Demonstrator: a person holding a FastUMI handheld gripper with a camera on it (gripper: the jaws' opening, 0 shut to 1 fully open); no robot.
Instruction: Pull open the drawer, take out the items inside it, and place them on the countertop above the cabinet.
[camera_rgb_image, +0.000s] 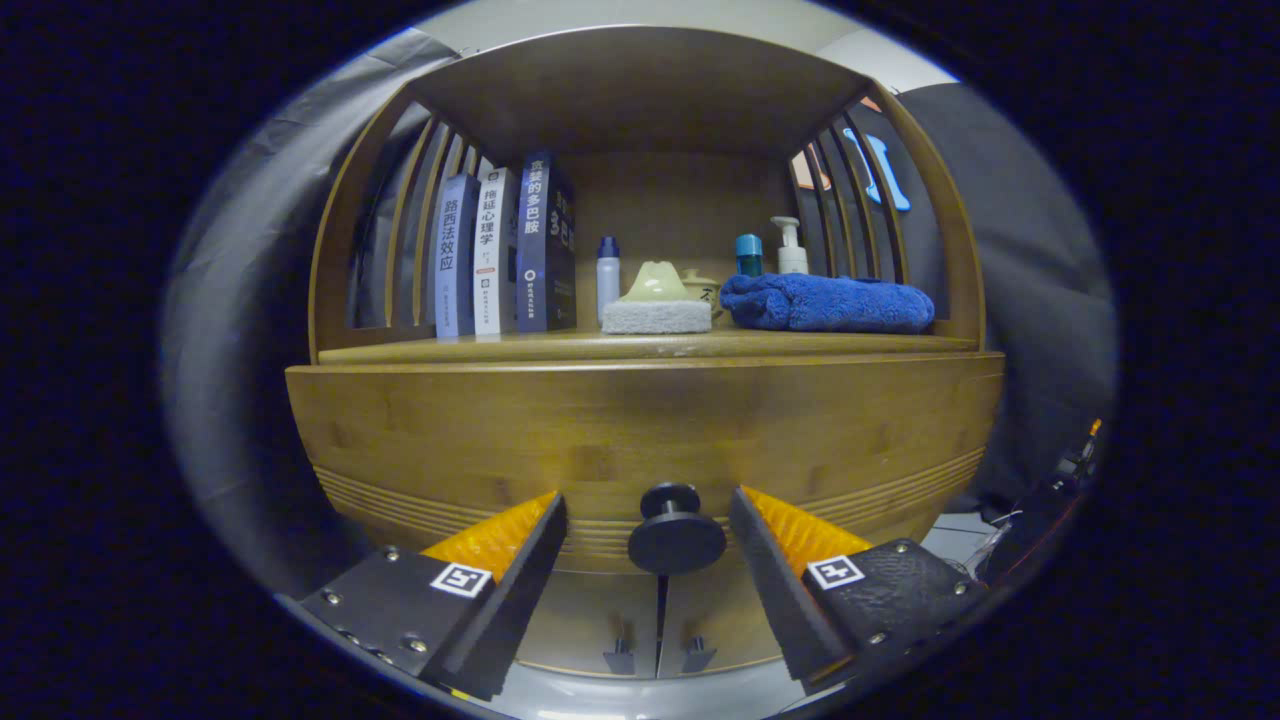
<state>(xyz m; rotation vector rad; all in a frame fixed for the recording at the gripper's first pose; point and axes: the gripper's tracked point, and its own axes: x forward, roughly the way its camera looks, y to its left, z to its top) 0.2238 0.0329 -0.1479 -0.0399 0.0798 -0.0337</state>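
1. Drawer (640, 430) front sits flush in the cabinet (640, 90), under the countertop (640, 346); its inside is hidden.
2. Gripper (648, 515) is spread wide, touching nothing.
3. Knob (676, 528) sits between the fingers: centre on it, close on the stem, pull straight back.

Readable writing stands on the spines of three upright books left of the sponge (656, 317) on the table (640, 346). The light blue book (453, 255), farthest from the sponge, reads 路西法效应. The white book (492, 252) next to it reads 拖延心理学. The dark blue book (540, 243), nearest the sponge, reads 贪婪的多巴胺. Each of the tongs' (648, 545) two fingers carries a square black-and-white marker, no letters.
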